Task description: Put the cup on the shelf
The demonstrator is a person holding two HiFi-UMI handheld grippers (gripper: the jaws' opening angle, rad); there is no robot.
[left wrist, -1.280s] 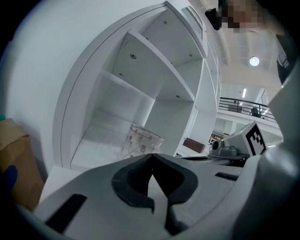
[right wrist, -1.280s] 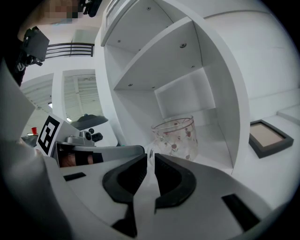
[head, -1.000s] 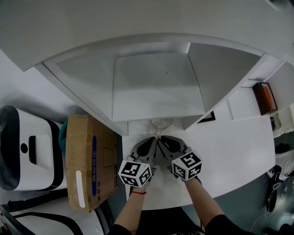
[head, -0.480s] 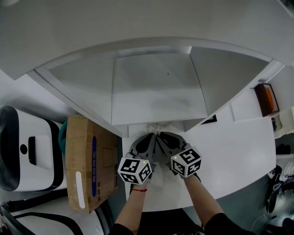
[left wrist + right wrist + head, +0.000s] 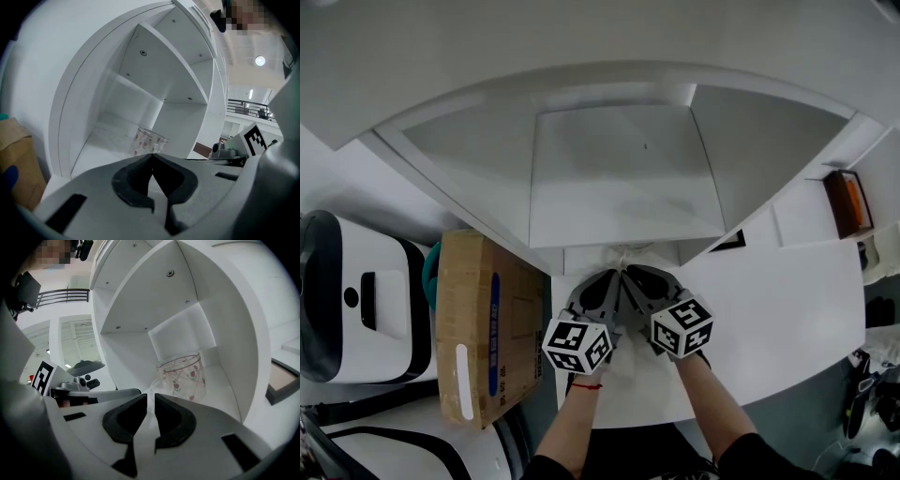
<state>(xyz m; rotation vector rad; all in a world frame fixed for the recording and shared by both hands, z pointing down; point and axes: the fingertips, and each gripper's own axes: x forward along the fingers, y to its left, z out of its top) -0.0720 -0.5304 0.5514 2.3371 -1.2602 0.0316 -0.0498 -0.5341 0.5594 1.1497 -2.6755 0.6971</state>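
A clear glass cup [image 5: 183, 376] with small red flowers stands upright on the bottom board of the white shelf [image 5: 619, 178], close to its front edge. In the head view only the rim of the cup [image 5: 624, 255] shows under the shelf's edge. My left gripper [image 5: 614, 277] and right gripper [image 5: 628, 275] sit side by side on the table, tips together, just short of the cup. The left gripper [image 5: 151, 158] is shut and empty, with the cup [image 5: 150, 140] a little beyond it. The right gripper [image 5: 151, 397] is shut to a thin slit, the cup's handle just past its tips.
A cardboard box [image 5: 483, 328] lies left of the grippers and a white appliance [image 5: 356, 300] further left. The white table [image 5: 769, 309] runs out to the right. A dark framed panel [image 5: 727, 242] leans by the shelf's right side, and an orange object [image 5: 842, 202] sits at far right.
Both grippers have stayed together in front of the shelf, edging slightly towards it. The cup has not moved.
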